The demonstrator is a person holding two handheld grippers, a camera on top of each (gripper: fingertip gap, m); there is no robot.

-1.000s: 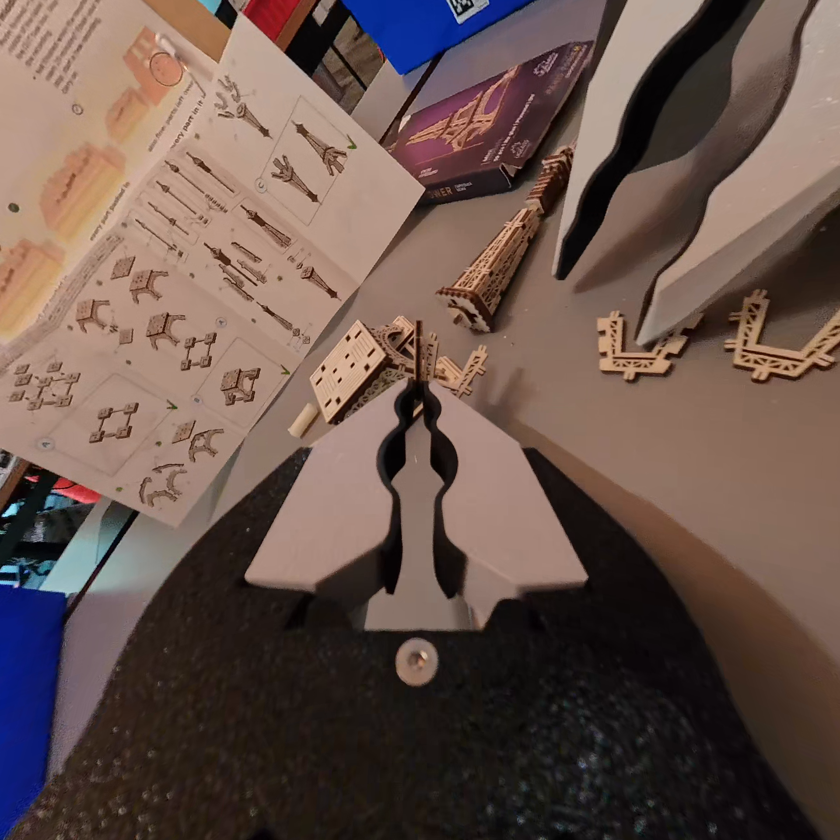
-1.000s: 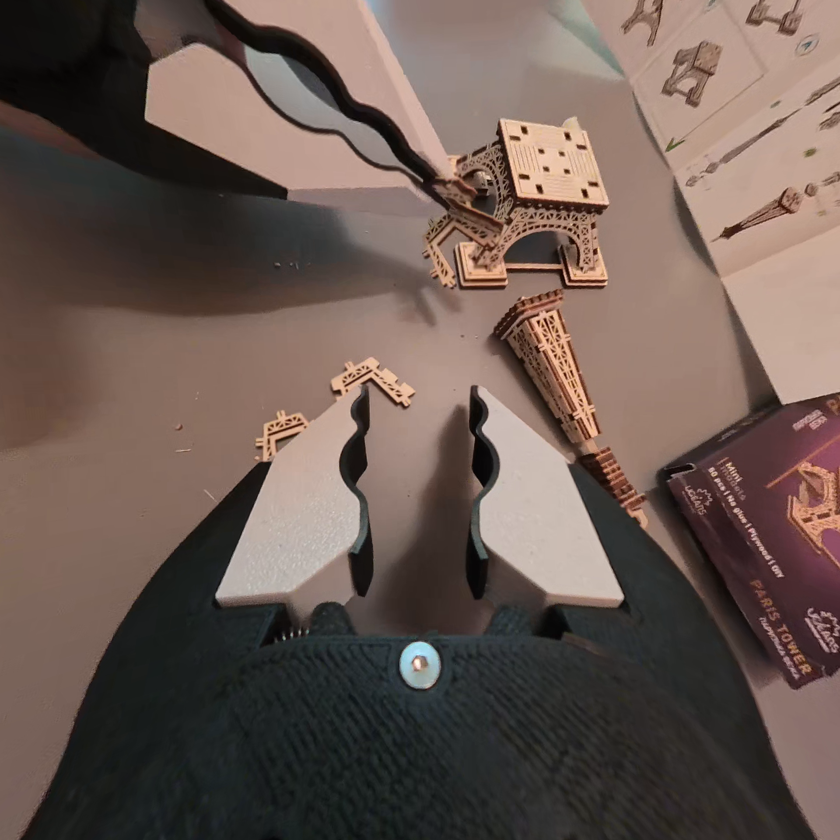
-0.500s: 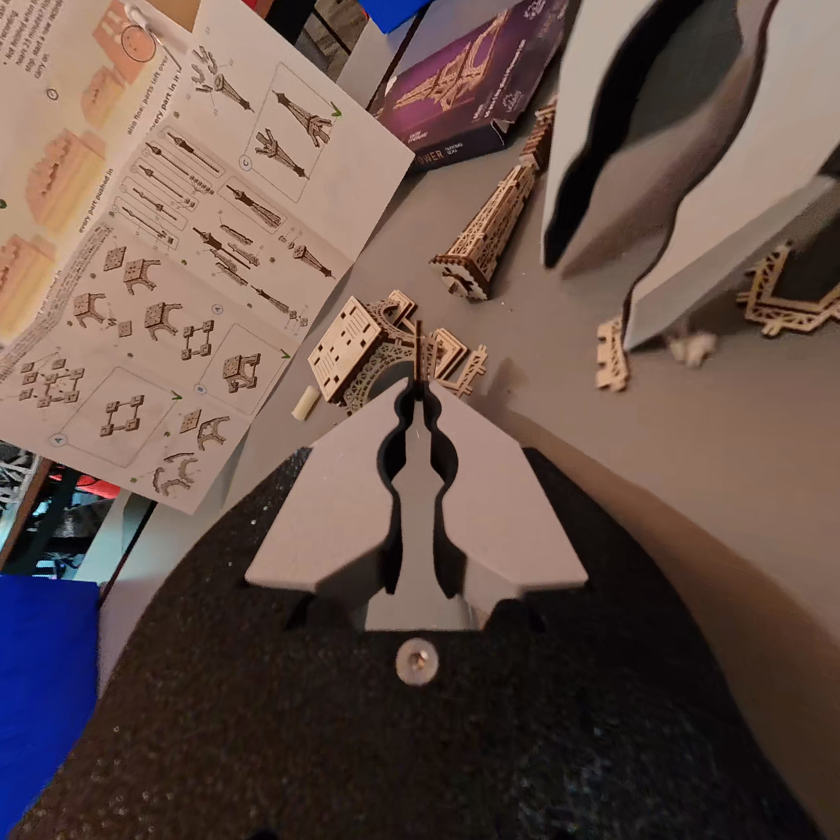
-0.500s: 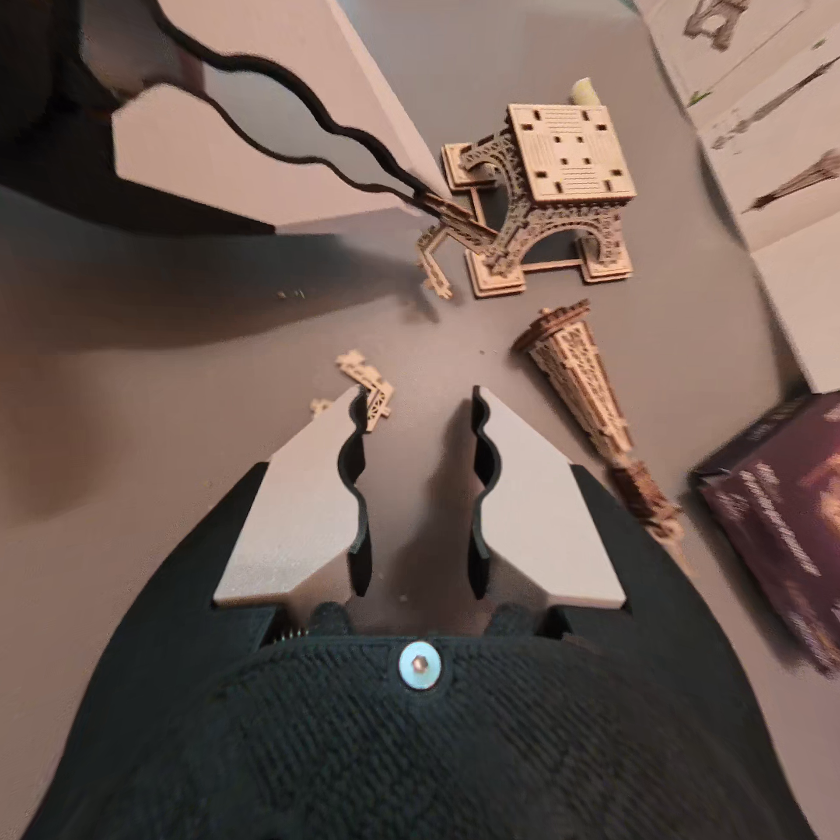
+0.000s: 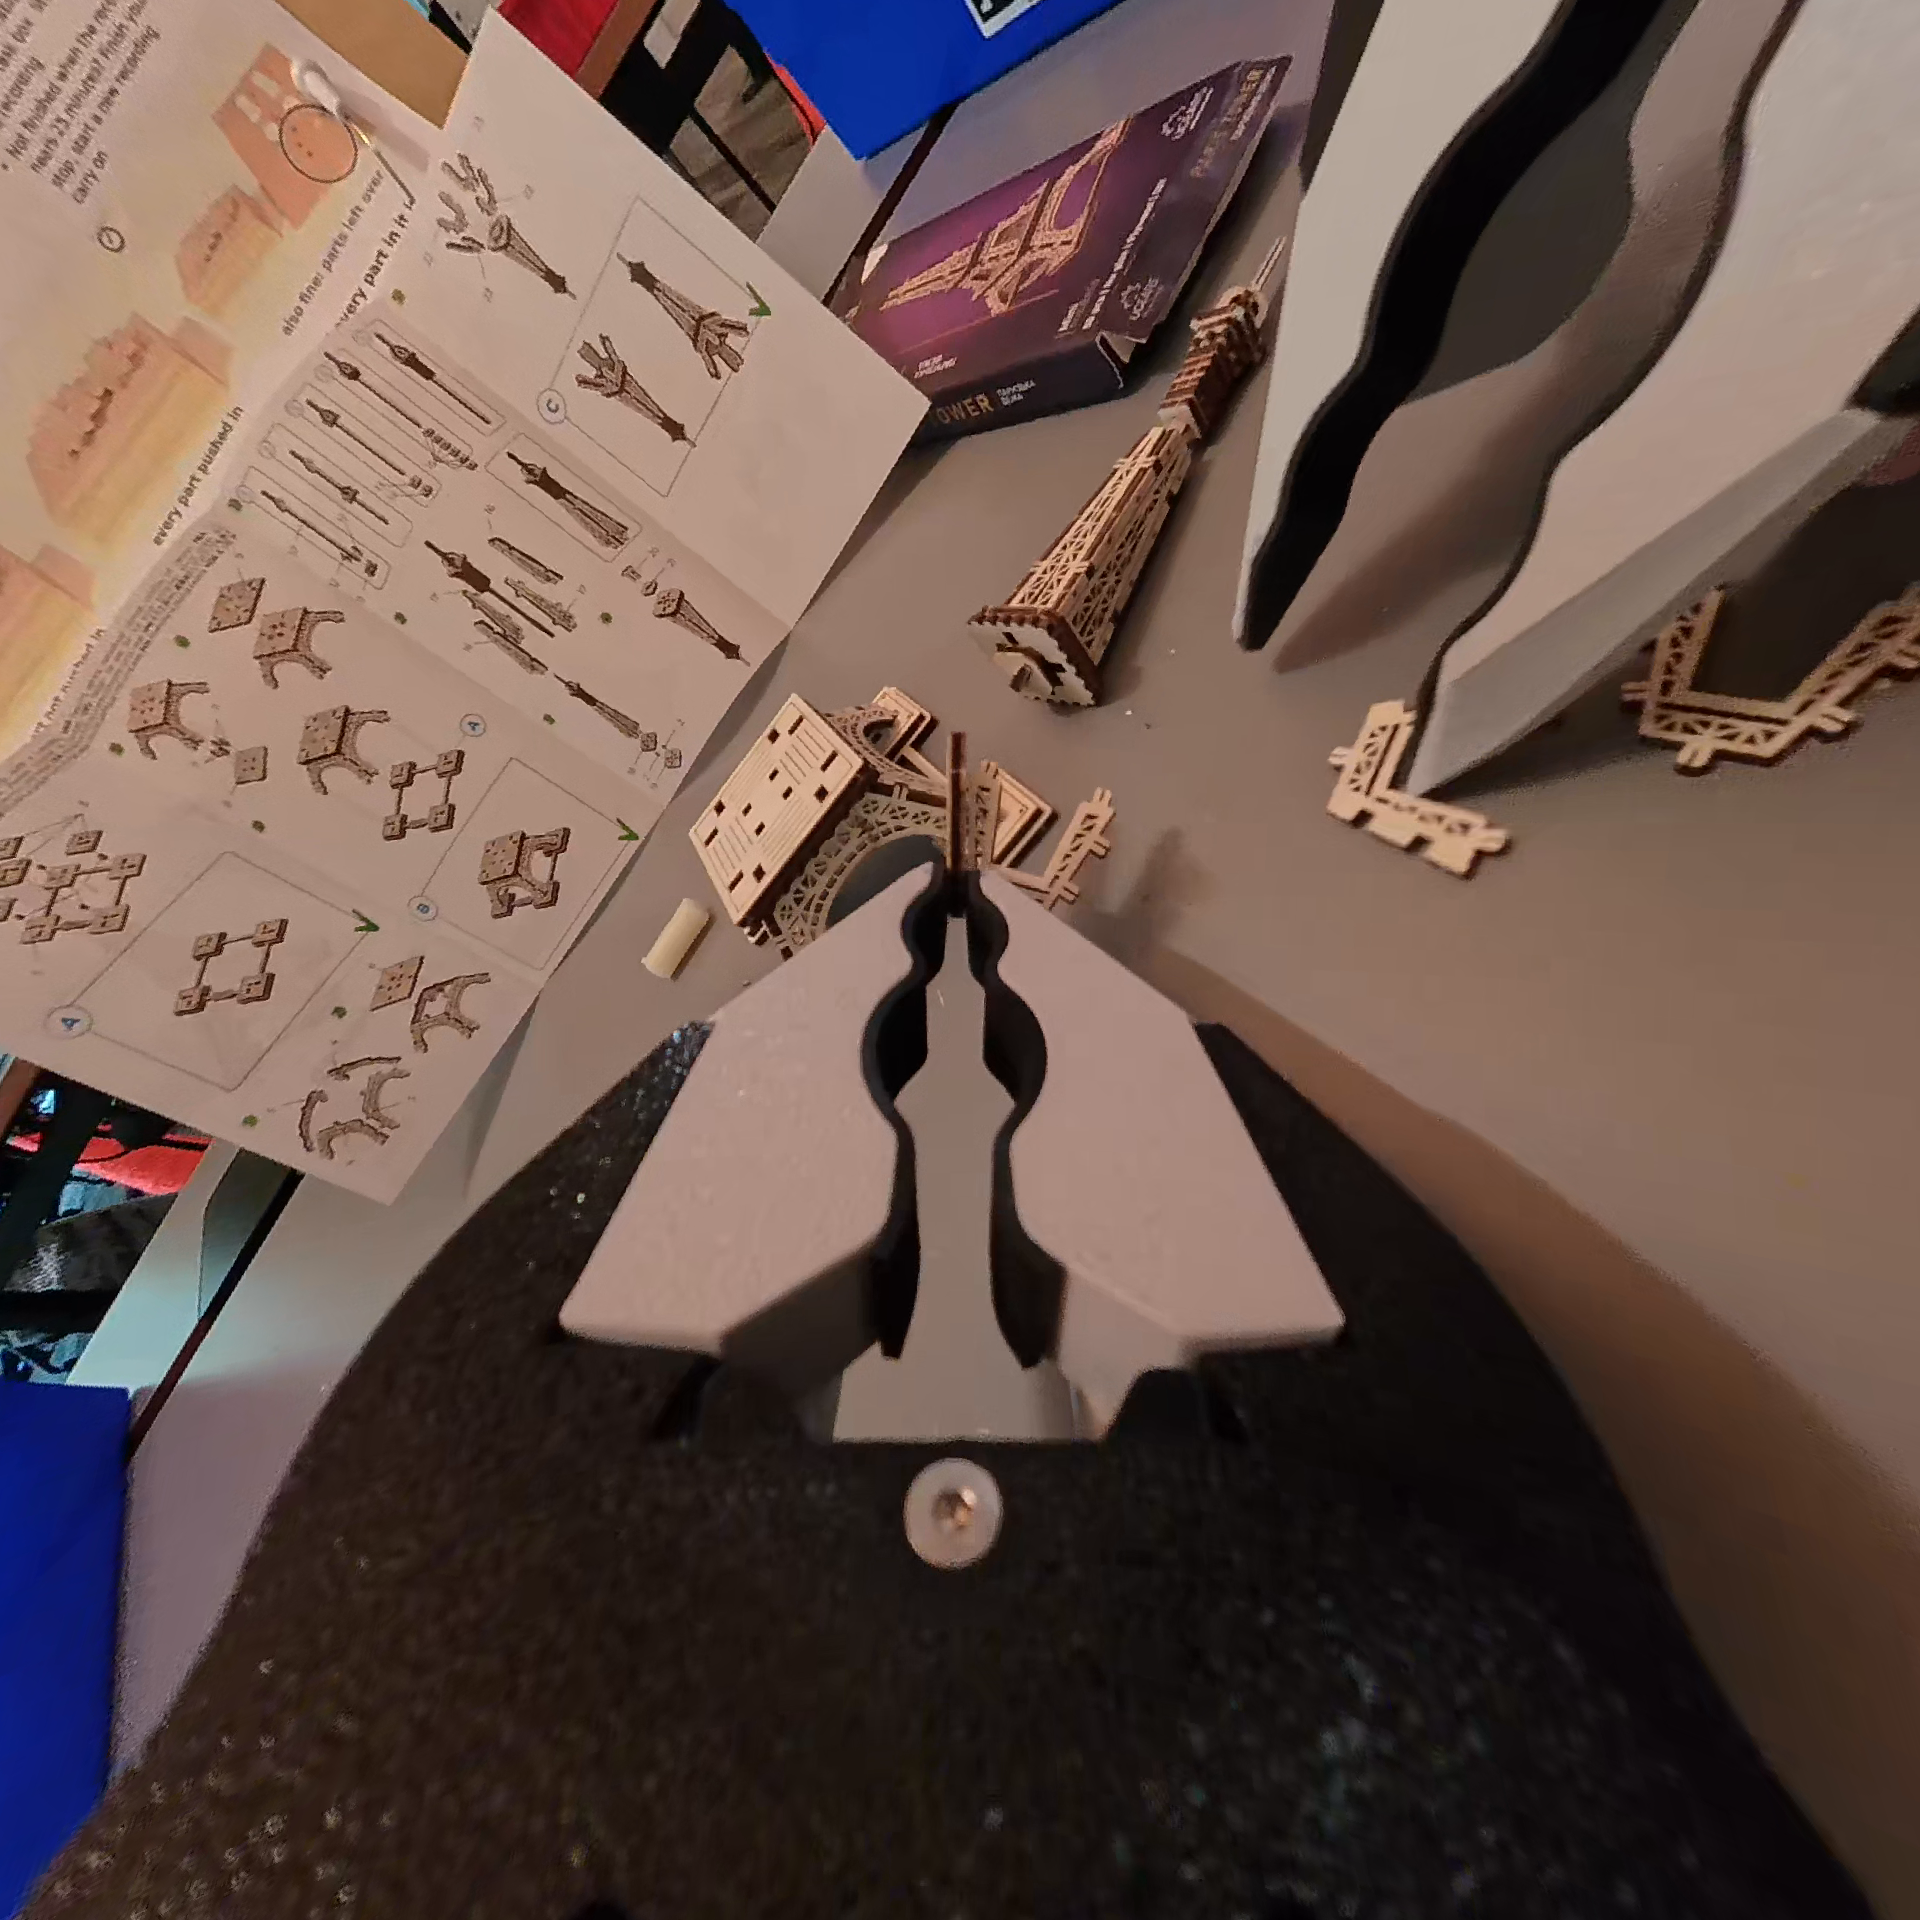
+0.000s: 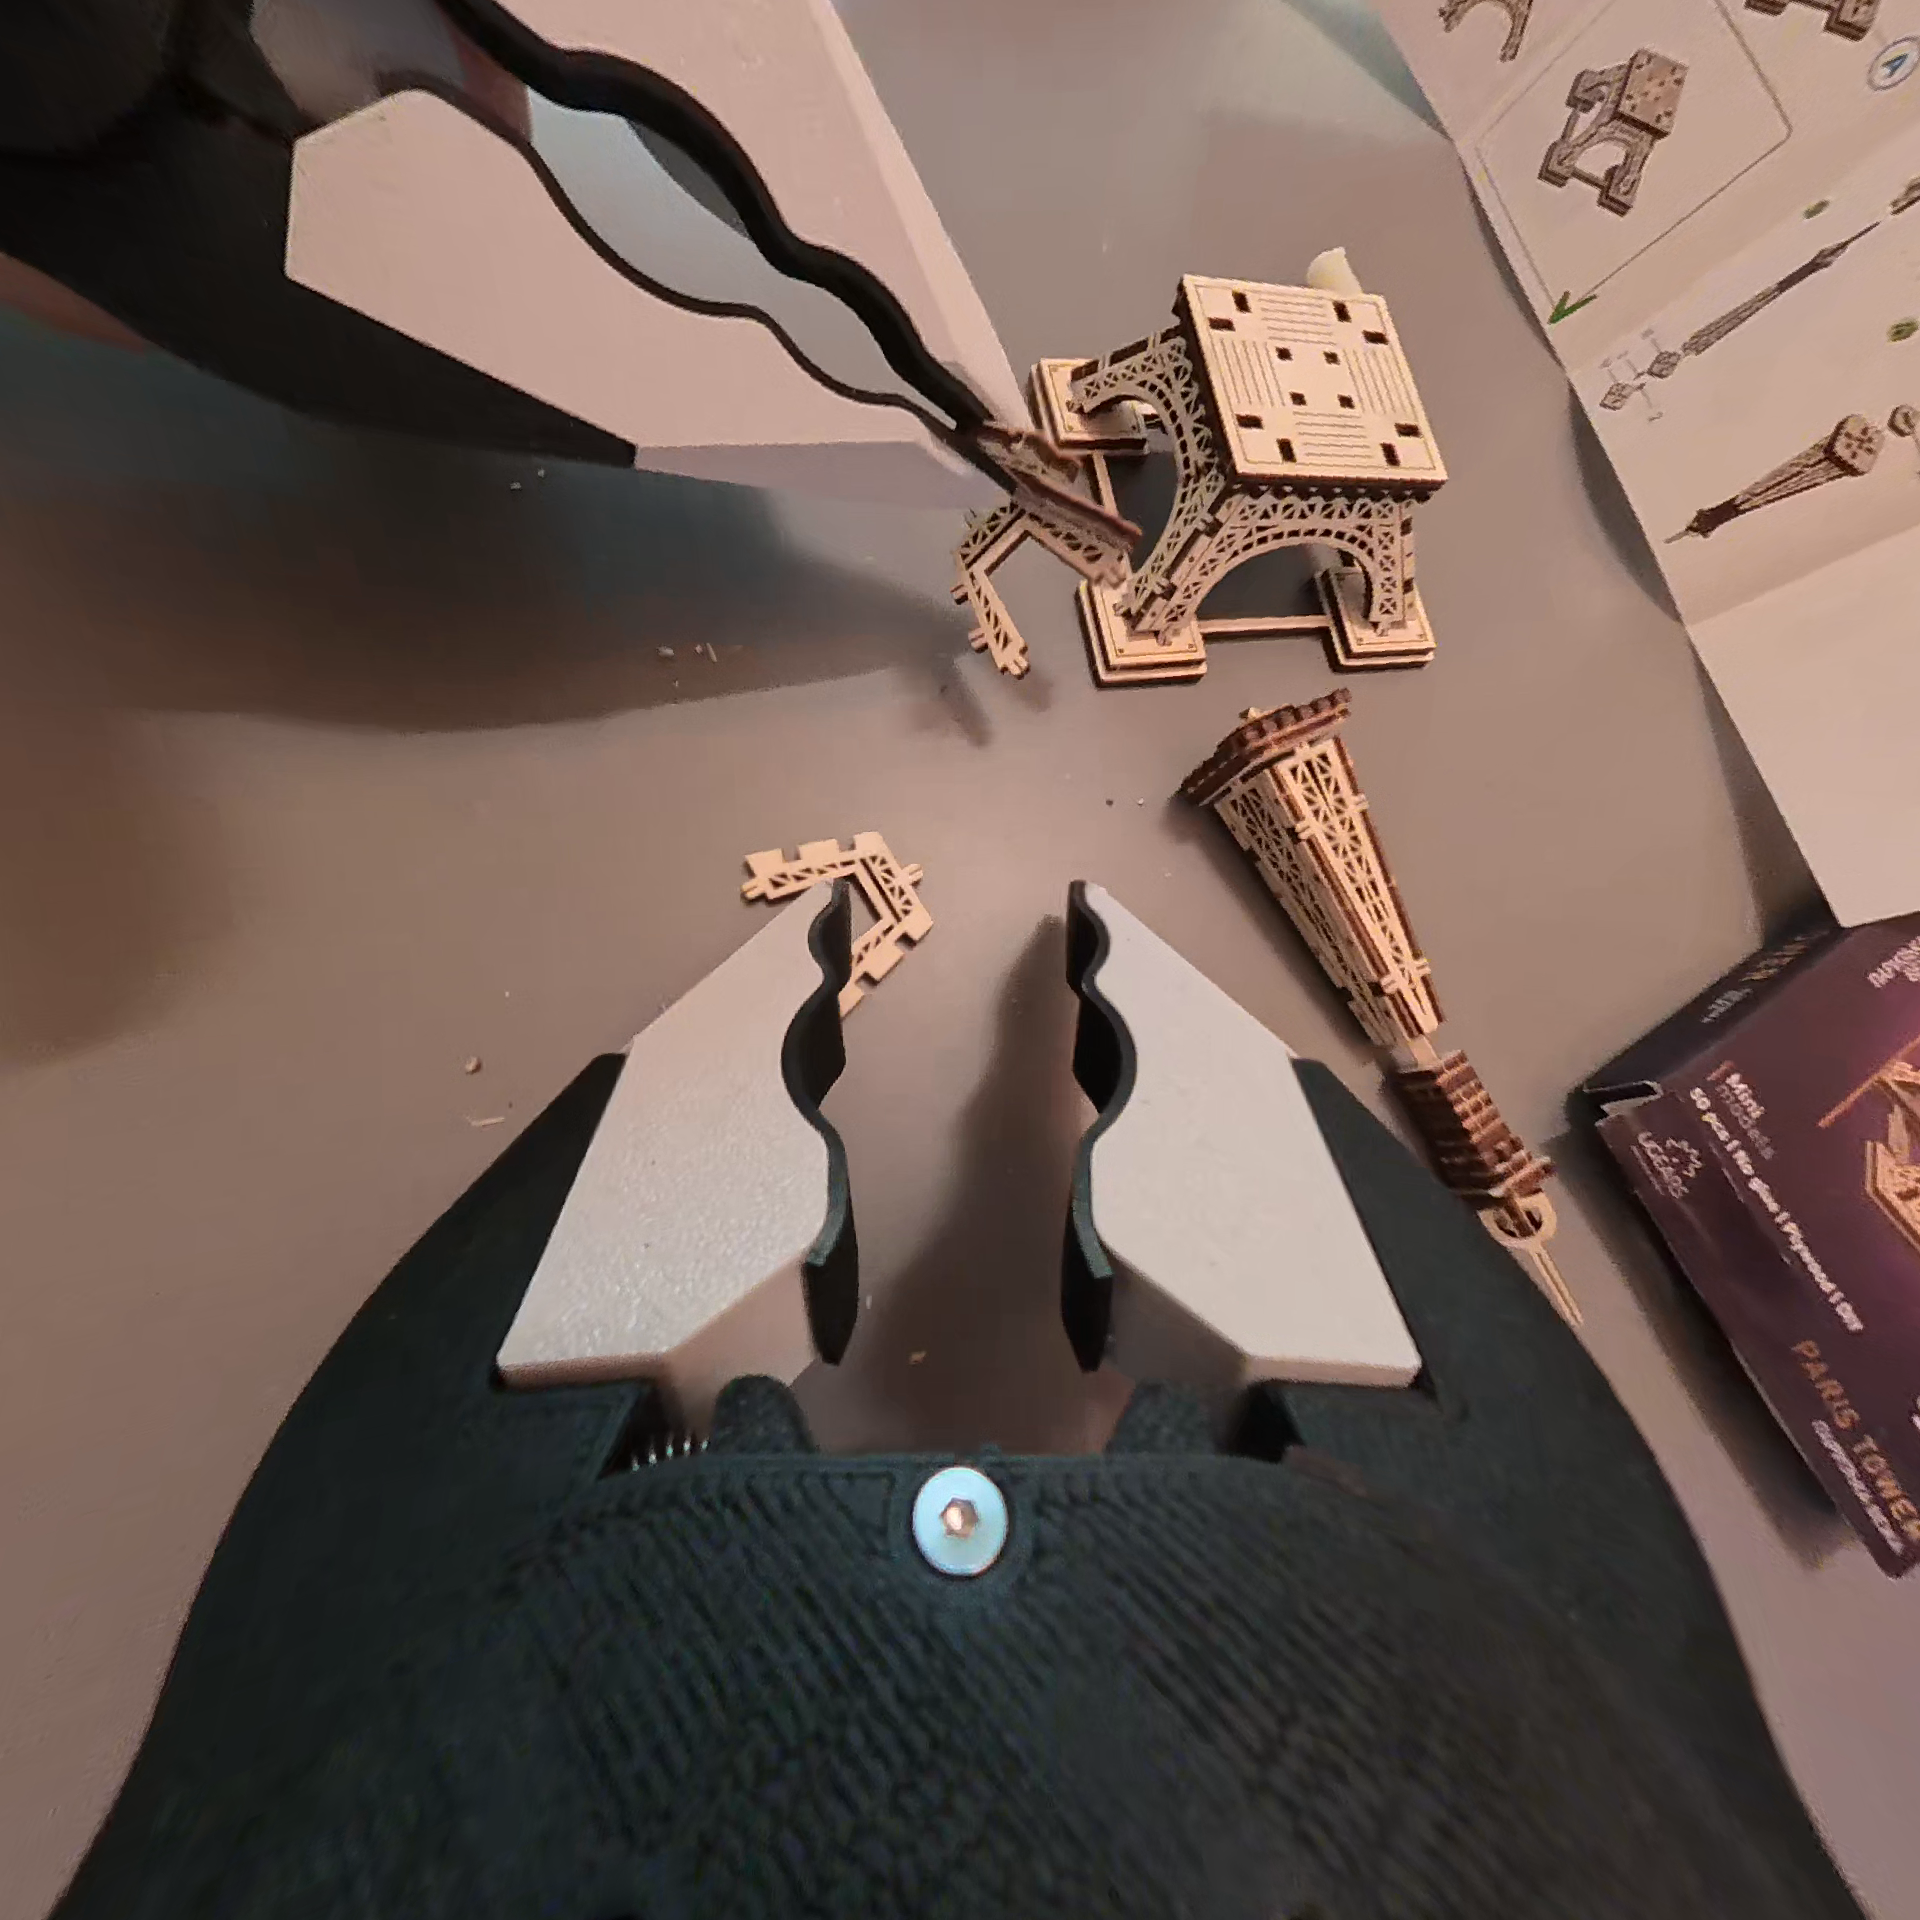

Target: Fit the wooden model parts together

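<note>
Left gripper pinched tight on a flat pale wooden lattice strip touching the arched wooden tower base on the grey table, tapered wooden tower spire lying nearby, right gripper spread apart, empty, beside an L-shaped wooden lattice piece.

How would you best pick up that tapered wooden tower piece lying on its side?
Probably across the wide, square end of the tapered tower piece, coming straight down from above. It lies flat on the table, its latticed sides are broadest there, and the thin spire end looks fragile.
</note>
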